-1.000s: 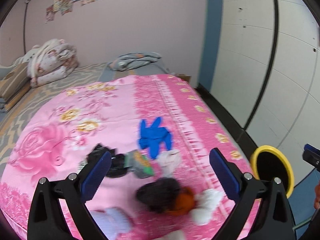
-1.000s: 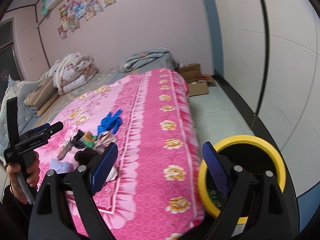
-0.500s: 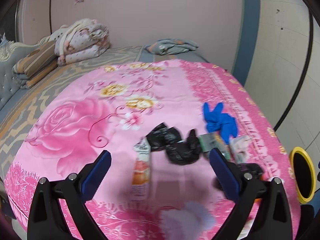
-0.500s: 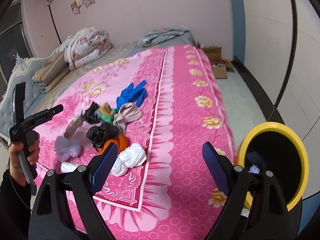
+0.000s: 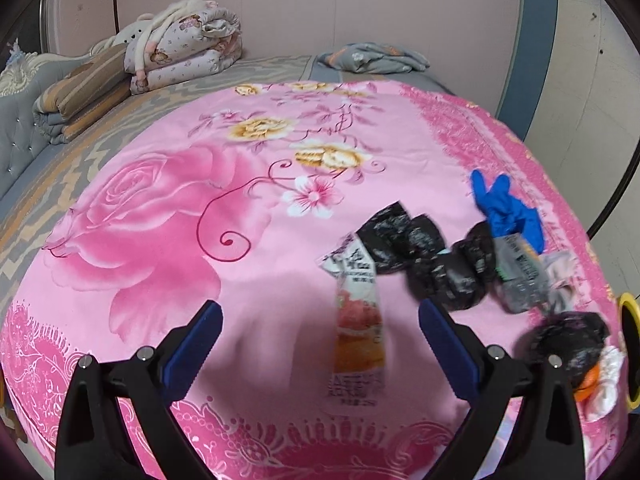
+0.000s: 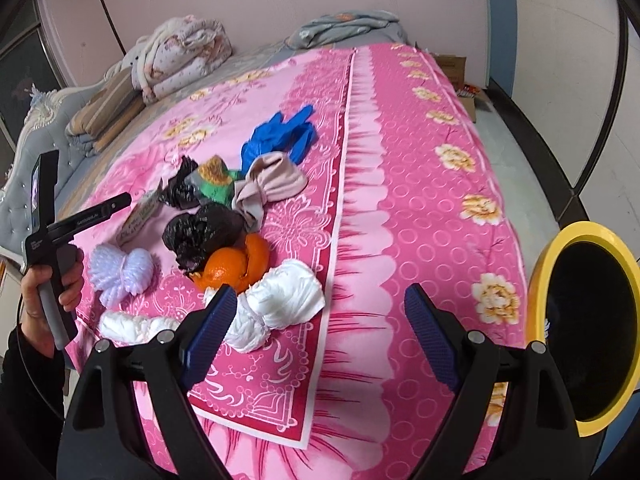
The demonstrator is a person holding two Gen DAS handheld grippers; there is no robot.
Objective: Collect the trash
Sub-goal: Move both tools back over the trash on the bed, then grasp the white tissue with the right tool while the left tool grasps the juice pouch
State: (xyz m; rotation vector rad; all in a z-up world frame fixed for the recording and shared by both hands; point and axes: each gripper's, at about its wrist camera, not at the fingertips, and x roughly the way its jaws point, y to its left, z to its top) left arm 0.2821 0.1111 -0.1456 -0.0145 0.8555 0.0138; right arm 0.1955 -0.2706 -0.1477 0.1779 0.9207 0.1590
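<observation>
Trash lies on the pink bedspread (image 5: pixel 160 216). A flat snack wrapper (image 5: pixel 358 320) lies between the jaws of my open left gripper (image 5: pixel 320 340). Crumpled black bags (image 5: pixel 424 252) and a blue glove (image 5: pixel 508 212) lie to its right. In the right wrist view, my open, empty right gripper (image 6: pixel 316 328) hovers near a white crumpled bag (image 6: pixel 276 308), orange peel (image 6: pixel 234 266), a black bag (image 6: pixel 200 232), a beige cloth (image 6: pixel 272 184), the blue glove (image 6: pixel 280 136) and a lilac foam net (image 6: pixel 120 272). The left gripper (image 6: pixel 68 220) shows at far left.
A yellow-rimmed black bin (image 6: pixel 588 324) stands on the floor beside the bed at the right; its rim also shows in the left wrist view (image 5: pixel 628 352). Folded quilts (image 5: pixel 184 52) and pillows (image 5: pixel 76 96) lie at the head of the bed. A cardboard box (image 6: pixel 456 68) sits on the floor.
My left gripper swung left and came down over the snack wrapper. My right gripper moved left from the bin toward the trash pile, closer to the white bag.
</observation>
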